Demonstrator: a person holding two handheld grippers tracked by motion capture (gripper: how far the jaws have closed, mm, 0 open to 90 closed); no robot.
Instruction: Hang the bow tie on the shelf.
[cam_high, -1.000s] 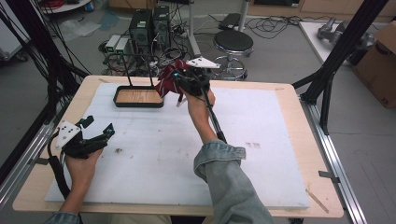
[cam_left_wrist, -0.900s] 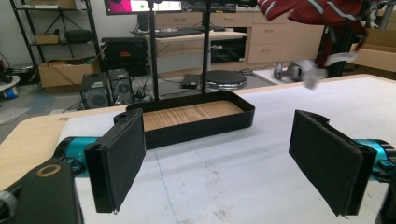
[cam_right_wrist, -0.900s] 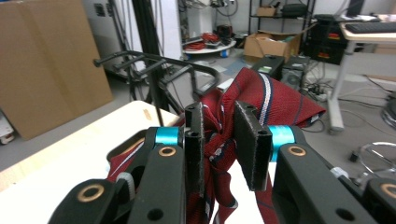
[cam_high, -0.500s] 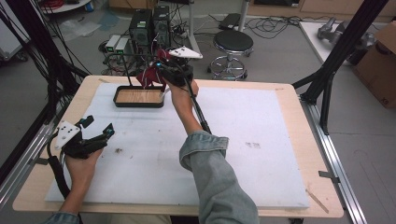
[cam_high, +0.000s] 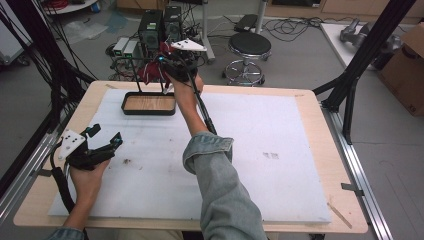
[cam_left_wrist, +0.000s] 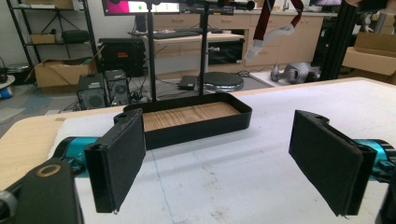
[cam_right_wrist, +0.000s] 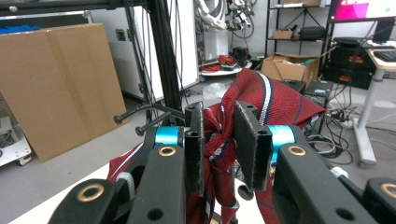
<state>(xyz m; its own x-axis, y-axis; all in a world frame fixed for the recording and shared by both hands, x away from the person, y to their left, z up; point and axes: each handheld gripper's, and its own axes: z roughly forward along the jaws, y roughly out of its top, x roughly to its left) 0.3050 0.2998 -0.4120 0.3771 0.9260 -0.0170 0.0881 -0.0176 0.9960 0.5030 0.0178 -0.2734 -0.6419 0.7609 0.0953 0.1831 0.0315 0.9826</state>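
**Tie up at the rack, not hung yet**

My right gripper (cam_high: 161, 71) is clamped on the red striped necktie (cam_right_wrist: 261, 100), held high at the far-left edge of the table, just over the black tray (cam_high: 148, 104) w/ its two posts. Left gripper (cam_high: 104, 141) sits near-left on the white mat (cam_high: 280, 165), jaws wide apart, nothing in them. Looks like draping is what's left.

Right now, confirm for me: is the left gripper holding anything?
No. In the left gripper view the left gripper has its jaws spread wide with only bare white table cover between them.
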